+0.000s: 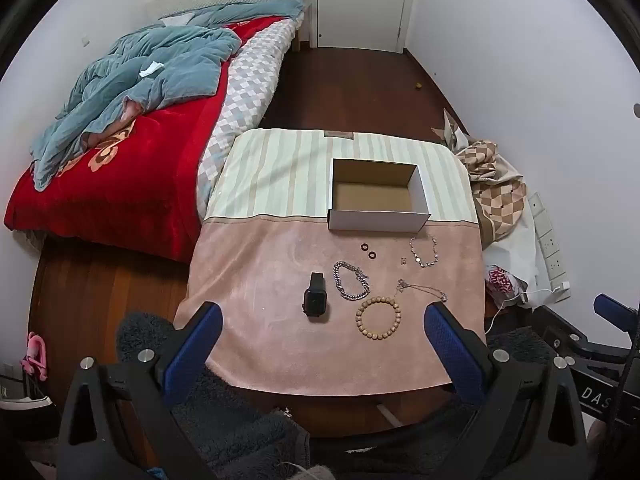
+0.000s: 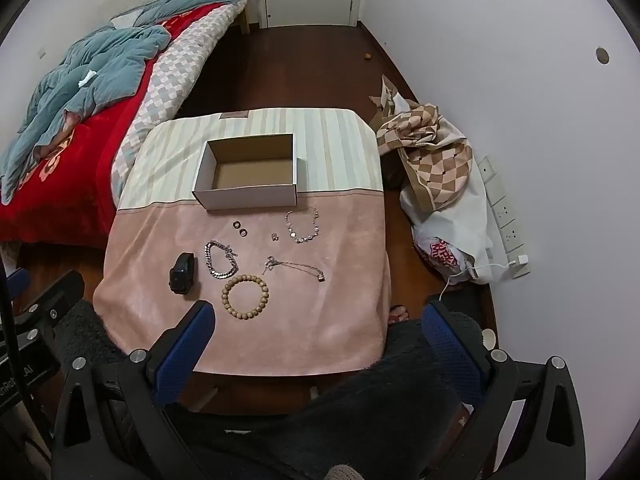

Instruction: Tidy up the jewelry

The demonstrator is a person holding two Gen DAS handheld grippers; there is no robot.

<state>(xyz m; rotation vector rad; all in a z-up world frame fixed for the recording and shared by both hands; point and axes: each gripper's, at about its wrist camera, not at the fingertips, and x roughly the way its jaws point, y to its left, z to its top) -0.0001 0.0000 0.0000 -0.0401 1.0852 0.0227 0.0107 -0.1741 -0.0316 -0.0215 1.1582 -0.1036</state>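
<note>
An open cardboard box (image 1: 424, 200) (image 2: 200, 194) stands empty on the cloth-covered table (image 1: 260, 272) (image 2: 320, 320). In front of it lie a black smartwatch (image 1: 315, 298) (image 2: 182, 273), a silver chain bracelet (image 1: 351, 280) (image 2: 221, 258), a wooden bead bracelet (image 1: 378, 317) (image 2: 245, 296), a thin necklace (image 1: 422, 289) (image 2: 296, 267), a stone-link bracelet (image 1: 424, 251) (image 2: 303, 225), two dark rings (image 1: 368, 251) (image 2: 240, 228) and a small earring (image 1: 403, 260) (image 2: 274, 237). My left gripper (image 1: 324, 320) and right gripper (image 2: 320, 316) hover open above the table's near edge, holding nothing.
A bed (image 1: 120, 168) with a red blanket and blue quilt lies left of the table. Bags and checkered cloth (image 2: 436, 168) are piled on the right by a wall socket strip (image 2: 504, 208). Dark wood floor leads to a white door (image 1: 360, 0).
</note>
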